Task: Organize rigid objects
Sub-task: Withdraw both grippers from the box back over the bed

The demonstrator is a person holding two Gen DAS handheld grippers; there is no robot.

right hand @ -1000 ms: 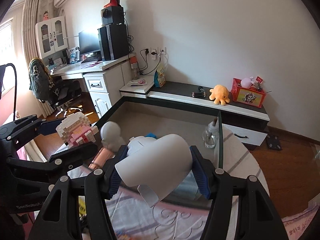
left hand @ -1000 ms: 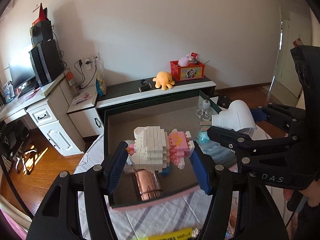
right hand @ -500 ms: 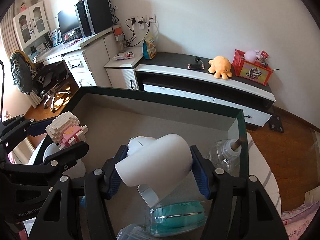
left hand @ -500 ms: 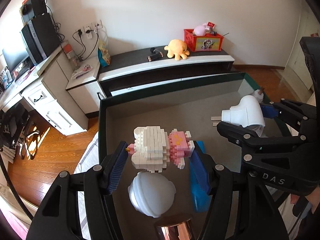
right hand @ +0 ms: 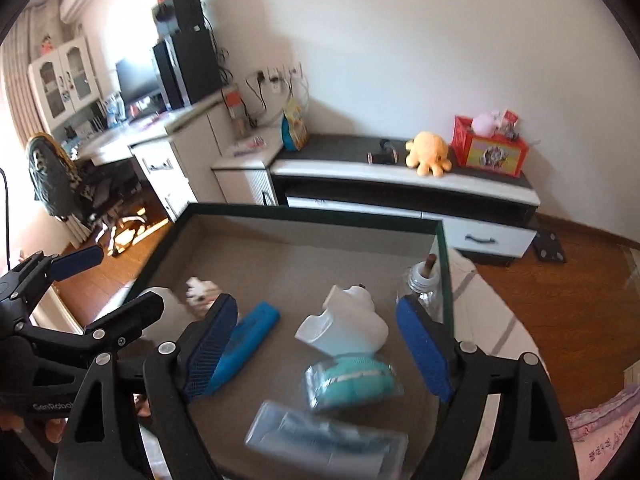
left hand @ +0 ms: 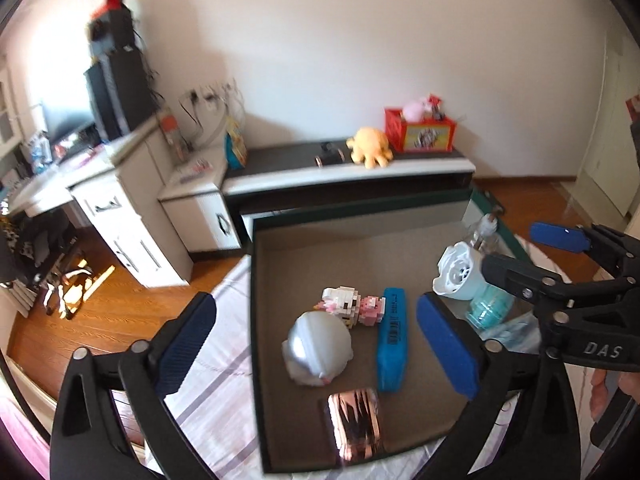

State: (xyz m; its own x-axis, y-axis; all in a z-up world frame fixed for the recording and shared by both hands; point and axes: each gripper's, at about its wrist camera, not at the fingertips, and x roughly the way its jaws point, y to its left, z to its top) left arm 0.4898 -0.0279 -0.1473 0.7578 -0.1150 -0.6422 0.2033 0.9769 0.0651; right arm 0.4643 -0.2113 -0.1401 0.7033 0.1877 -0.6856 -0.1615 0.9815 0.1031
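Left gripper (left hand: 316, 340): jaws wide apart, holding nothing, low in the frame above the dark-rimmed tray (left hand: 360, 208). Right gripper (right hand: 316, 348): also spread open and empty, at the bottom centre. On the tray floor, centre of the left view: pink-and-white block figure (left hand: 350, 308), touching the grey-white round object (left hand: 318, 346) below it, just beside the blue case (left hand: 392, 344). Copper-coloured cylinder (left hand: 354, 424) at the lower edge. White funnel-shaped piece (right hand: 344, 328), centre of the right view, resting against the teal bundle (right hand: 352, 384); clear flat packet (right hand: 324, 440) near the bottom.
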